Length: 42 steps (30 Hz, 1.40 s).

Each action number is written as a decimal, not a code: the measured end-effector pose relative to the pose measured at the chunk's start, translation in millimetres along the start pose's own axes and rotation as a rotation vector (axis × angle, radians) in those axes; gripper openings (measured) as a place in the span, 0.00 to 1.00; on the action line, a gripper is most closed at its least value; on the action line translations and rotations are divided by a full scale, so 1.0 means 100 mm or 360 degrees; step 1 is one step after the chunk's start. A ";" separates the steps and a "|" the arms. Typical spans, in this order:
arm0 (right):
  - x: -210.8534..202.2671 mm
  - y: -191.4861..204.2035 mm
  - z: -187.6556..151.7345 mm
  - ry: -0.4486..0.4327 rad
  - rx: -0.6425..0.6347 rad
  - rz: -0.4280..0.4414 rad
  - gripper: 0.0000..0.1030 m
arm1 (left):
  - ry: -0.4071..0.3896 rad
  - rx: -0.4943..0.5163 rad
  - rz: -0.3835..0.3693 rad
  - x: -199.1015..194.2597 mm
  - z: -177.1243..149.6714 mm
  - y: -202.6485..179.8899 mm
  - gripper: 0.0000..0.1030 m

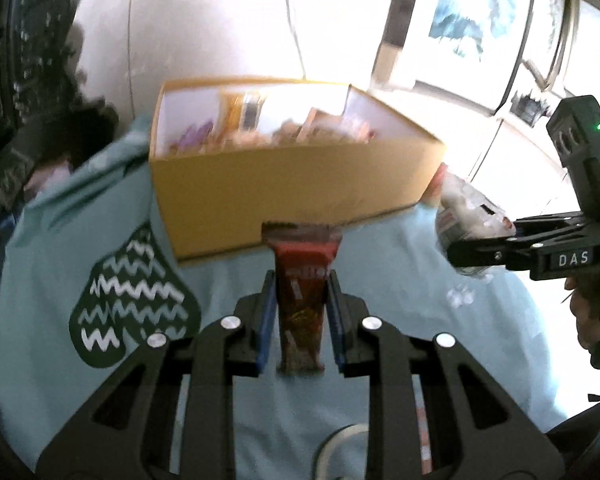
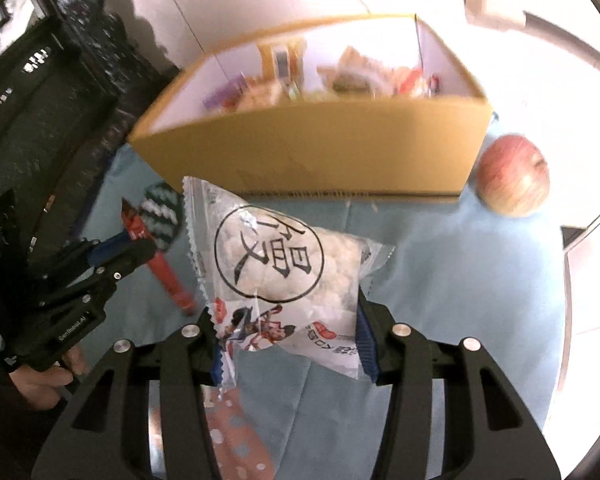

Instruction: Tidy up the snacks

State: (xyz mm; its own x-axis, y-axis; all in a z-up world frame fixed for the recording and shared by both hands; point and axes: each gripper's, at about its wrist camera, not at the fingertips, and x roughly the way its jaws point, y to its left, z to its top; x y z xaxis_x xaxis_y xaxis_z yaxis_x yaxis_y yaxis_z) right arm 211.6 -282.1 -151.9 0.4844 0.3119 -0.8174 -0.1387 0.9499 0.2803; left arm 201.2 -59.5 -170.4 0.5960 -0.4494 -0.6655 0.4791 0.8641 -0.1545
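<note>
Now my left gripper (image 1: 300, 312) clamps the bar (image 1: 302, 300), my right gripper (image 2: 288, 332) the bag (image 2: 288, 264); the box (image 1: 284, 196) lies just beyond both, open side up.

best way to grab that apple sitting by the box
Grip the apple across its round middle, coming from above. The box crowds its left side, so set the fingers front and back. Both grippers are full now.
</note>
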 end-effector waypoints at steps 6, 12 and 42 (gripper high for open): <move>-0.47 0.17 0.38 -0.0211 -0.0032 0.0006 0.49 | -0.0163 0.0004 -0.0023 -0.28 0.50 -0.14 0.23; -0.95 0.21 0.94 -0.0390 -0.0115 -0.0022 0.49 | -0.0332 -0.0036 -0.0002 -0.49 1.28 -0.12 0.23; -0.95 0.10 0.63 -0.0312 0.0001 -0.0065 0.78 | -0.0158 -0.0299 0.0310 -0.68 1.10 -0.04 0.98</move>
State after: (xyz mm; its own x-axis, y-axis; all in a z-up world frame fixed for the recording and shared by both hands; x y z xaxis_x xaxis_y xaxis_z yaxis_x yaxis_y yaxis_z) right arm 218.4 -303.5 -39.7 0.6486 0.2628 -0.7143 -0.1150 0.9616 0.2493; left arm 229.8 -57.3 -44.8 0.7297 -0.2831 -0.6224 0.2273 0.9589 -0.1698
